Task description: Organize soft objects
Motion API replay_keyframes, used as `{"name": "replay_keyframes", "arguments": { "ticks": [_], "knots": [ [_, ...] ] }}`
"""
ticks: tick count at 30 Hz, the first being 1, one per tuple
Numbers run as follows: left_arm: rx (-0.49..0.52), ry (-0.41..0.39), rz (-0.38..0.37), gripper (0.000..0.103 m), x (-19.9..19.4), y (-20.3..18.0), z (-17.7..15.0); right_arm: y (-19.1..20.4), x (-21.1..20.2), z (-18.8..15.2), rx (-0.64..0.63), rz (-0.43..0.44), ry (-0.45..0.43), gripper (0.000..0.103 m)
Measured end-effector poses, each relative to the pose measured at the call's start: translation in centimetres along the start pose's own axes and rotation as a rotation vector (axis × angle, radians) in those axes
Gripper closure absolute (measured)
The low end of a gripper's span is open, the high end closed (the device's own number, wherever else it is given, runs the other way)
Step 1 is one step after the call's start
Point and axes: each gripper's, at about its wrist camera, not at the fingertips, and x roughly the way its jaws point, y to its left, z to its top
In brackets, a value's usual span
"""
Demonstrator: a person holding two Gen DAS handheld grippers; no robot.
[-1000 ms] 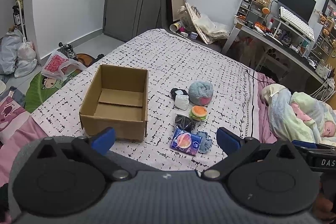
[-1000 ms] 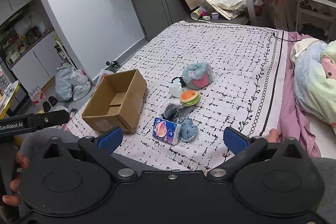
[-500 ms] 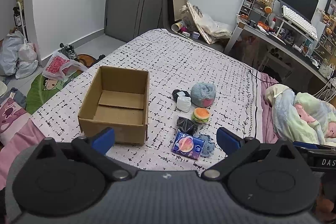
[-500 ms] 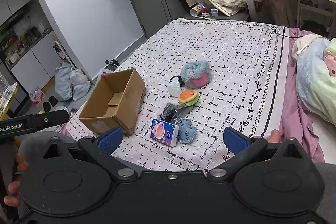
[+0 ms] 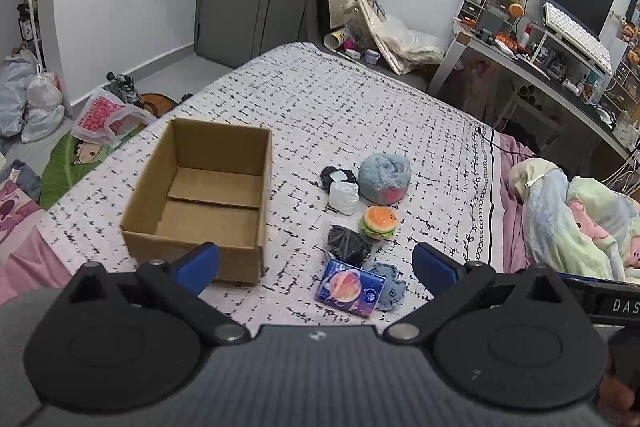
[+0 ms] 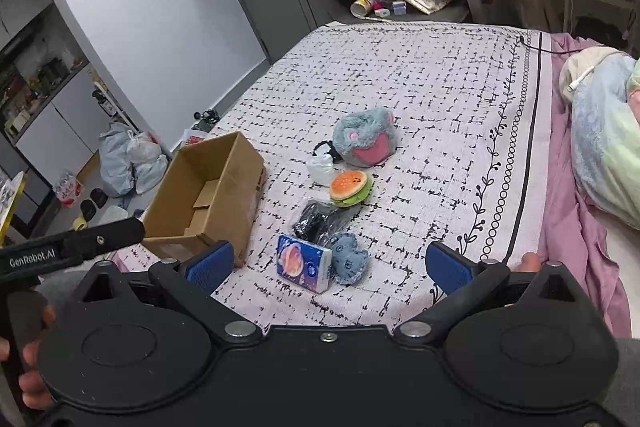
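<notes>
Left tool (image 5: 316,263) hangs released over the near bed edge; since a moment ago it has crept closer to the empty cardboard box (image 5: 208,195). Right tool (image 6: 328,265), also released, has neared the tissue pack (image 6: 303,262) and plush toys (image 6: 362,143); a first grasp seems close.

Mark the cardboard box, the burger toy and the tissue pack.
cardboard box (image 5: 224,251), left wrist view, outer front wall.
burger toy (image 6: 349,182), right wrist view, orange bun top.
tissue pack (image 6: 298,259), right wrist view, printed top face.
</notes>
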Motion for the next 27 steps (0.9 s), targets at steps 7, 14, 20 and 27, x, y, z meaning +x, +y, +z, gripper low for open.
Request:
{"name": "replay_keyframes", "arguments": {
  "ticks": [7,14,20,27],
  "knots": [
    [-0.027,0.045,-0.003,0.003,3.1,-1.0,0.1,-1.0,2.3,1.6,0.032,-0.012,0.05,0.0],
    [-0.065,0.116,-0.008,0.011,6.8,-1.6,-0.3,-2.7,5.4,2.0,0.124,-0.006,0.104,0.0],
    [-0.1,0.177,-0.001,0.021,9.8,-1.8,-1.1,-4.5,8.0,0.6,0.209,0.042,0.15,0.0],
    [-0.185,0.239,0.021,0.025,13.4,-1.7,-1.9,-6.3,10.4,0.4,0.305,0.082,0.168,0.001]
  ]
}}
